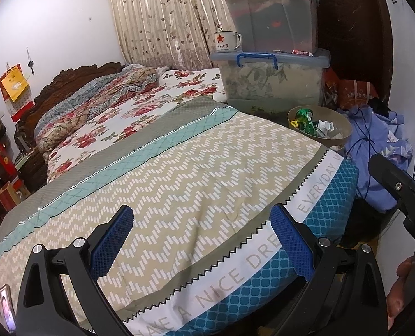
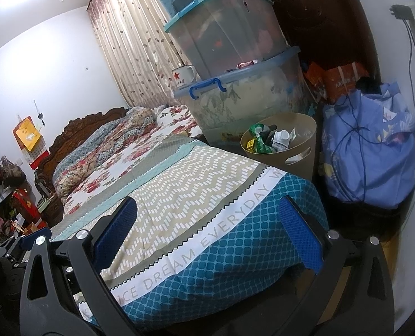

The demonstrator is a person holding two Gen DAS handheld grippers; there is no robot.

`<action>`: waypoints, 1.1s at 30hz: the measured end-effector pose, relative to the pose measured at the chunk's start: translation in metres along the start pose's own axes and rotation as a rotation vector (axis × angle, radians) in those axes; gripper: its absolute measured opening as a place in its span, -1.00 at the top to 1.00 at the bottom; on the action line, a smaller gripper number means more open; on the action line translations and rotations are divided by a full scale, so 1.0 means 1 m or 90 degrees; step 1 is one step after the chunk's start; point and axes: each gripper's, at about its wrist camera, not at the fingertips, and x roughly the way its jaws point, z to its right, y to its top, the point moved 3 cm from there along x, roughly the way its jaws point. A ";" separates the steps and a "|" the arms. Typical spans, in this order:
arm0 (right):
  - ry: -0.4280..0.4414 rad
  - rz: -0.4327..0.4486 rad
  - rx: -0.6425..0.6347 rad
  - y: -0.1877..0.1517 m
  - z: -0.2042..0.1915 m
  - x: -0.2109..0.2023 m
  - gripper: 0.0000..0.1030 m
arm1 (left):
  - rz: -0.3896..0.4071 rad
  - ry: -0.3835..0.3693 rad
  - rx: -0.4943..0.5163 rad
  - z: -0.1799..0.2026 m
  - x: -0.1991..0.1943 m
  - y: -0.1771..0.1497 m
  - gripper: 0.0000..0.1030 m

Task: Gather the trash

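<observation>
1. Two open grippers, nothing carried. Your left gripper [image 1: 201, 240] hangs over the bedspread [image 1: 179, 168] with its blue pads [image 1: 112, 240] wide apart and empty; your right gripper [image 2: 207, 235] sits over the bed's foot corner, fingers likewise spread on nothing.

2. Bedspread, largest surface: no loose trash shows on it in either view. Judged from that, the bed looks already cleared, or never held any.

3. Storage bins [image 1: 271, 81], stacked at 12 o'clock from the left wrist. A small red wrapper-like item [image 1: 301, 52] lies on the lower lid beside the enamel mug [image 1: 227, 41]; possibly trash left to collect, too small to be sure.

4. Blue cloth bundle [image 2: 370, 145], 2 o'clock from the right wrist, with a cord draped over it. Not trash as far as you can tell.

5. Wastebasket [image 2: 285, 140], tan, on the floor at 1 o'clock from the right wrist, just beside the bed corner and below the bins. It holds green wrappers, a small bottle and paper, so collection seems well along.

6. Hidden: floor around the basket and under the bed is cut off; clutter at 9 o'clock is unreadable.
</observation>
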 end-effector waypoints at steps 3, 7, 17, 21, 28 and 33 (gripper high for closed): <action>0.000 0.004 -0.002 0.003 -0.003 -0.003 -0.93 | 0.005 -0.007 -0.001 -0.001 -0.002 0.001 -0.83; -0.003 0.007 -0.004 0.006 -0.004 -0.004 -0.93 | 0.006 -0.019 -0.003 -0.003 -0.004 0.002 -0.83; -0.010 0.013 -0.010 0.010 -0.008 -0.011 -0.93 | 0.006 -0.057 0.001 0.000 -0.006 0.000 -0.83; -0.008 0.013 -0.015 0.011 -0.011 -0.012 -0.93 | 0.002 -0.064 -0.004 -0.003 -0.006 -0.001 -0.83; -0.011 0.014 -0.016 0.013 -0.012 -0.012 -0.93 | 0.003 -0.069 -0.002 -0.003 -0.006 -0.002 -0.83; -0.009 0.012 -0.017 0.013 -0.012 -0.012 -0.93 | 0.003 -0.071 -0.002 -0.003 -0.007 -0.002 -0.83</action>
